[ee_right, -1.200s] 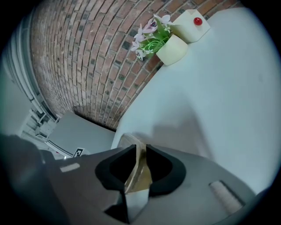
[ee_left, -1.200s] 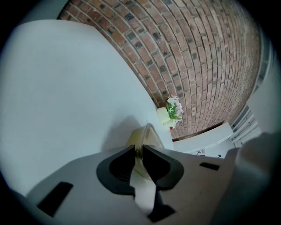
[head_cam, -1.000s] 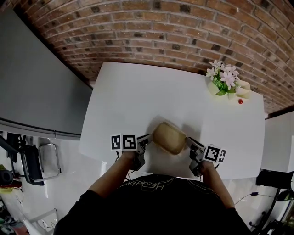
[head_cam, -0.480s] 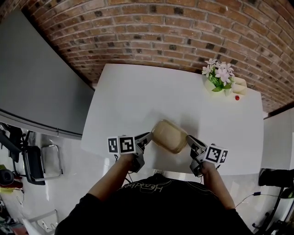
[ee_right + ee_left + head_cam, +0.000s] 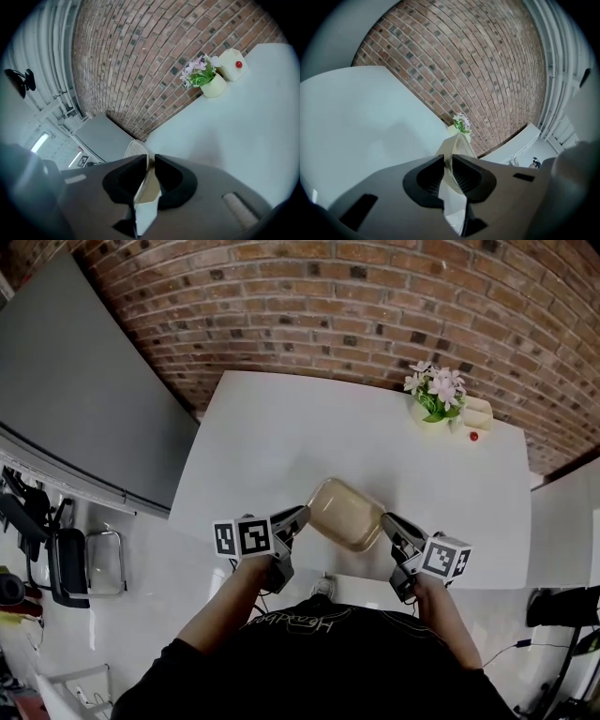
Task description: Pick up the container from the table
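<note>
A shallow beige rectangular container [image 5: 345, 513] hangs in the air above the near edge of the white table [image 5: 281, 437], tilted. My left gripper [image 5: 302, 517] is shut on its left rim and my right gripper [image 5: 388, 523] is shut on its right rim. In the left gripper view the thin rim of the container [image 5: 457, 143] runs between the dark pads [image 5: 466, 173]. The right gripper view shows the rim of the container [image 5: 137, 150] pinched between the pads [image 5: 129, 180] likewise.
A pot of pink and white flowers [image 5: 431, 395] stands at the table's far right corner, with a small cream box with a red dot [image 5: 473, 418] beside it. A brick wall [image 5: 375, 306] runs behind. A grey panel [image 5: 75, 409] stands to the left.
Both grippers have risen with the container between them, lifting it off the table; it now appears larger and nearer to the head camera.
</note>
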Available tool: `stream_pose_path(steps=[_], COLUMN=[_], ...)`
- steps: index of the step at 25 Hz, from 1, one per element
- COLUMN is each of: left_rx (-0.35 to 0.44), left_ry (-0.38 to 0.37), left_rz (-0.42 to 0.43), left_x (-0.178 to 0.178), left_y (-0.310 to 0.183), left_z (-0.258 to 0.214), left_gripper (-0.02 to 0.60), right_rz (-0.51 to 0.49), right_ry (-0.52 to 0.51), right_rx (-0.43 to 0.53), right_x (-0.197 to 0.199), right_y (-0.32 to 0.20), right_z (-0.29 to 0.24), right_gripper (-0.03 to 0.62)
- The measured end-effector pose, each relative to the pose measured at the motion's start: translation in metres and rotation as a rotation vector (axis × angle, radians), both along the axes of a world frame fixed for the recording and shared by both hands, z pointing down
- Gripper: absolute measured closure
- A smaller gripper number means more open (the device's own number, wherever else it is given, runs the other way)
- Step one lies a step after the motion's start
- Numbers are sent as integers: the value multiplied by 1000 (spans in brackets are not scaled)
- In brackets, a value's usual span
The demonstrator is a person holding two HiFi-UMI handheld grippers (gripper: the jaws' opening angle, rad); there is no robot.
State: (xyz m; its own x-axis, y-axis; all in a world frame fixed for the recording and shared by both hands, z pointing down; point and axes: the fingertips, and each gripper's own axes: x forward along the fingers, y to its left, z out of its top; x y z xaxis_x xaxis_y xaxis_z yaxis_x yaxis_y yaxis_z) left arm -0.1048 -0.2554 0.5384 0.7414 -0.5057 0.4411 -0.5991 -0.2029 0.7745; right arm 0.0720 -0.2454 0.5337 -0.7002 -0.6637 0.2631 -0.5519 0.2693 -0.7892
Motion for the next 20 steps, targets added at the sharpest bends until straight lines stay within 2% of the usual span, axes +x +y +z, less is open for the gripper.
stream_pose_path(steps=[13,20], left_rx=[141,226], left_ry=[70,82], left_rz=[-68,-69], left_x=[7,16], left_y=[62,99], left_z=[-79,-111], left_gripper=[523,523], right_rz=[-18,-13], right_ry=[-47,-89], right_rx=[191,274], right_x=[8,18], right_y=[58,97], right_z=[-82,-120], right_gripper=[535,534])
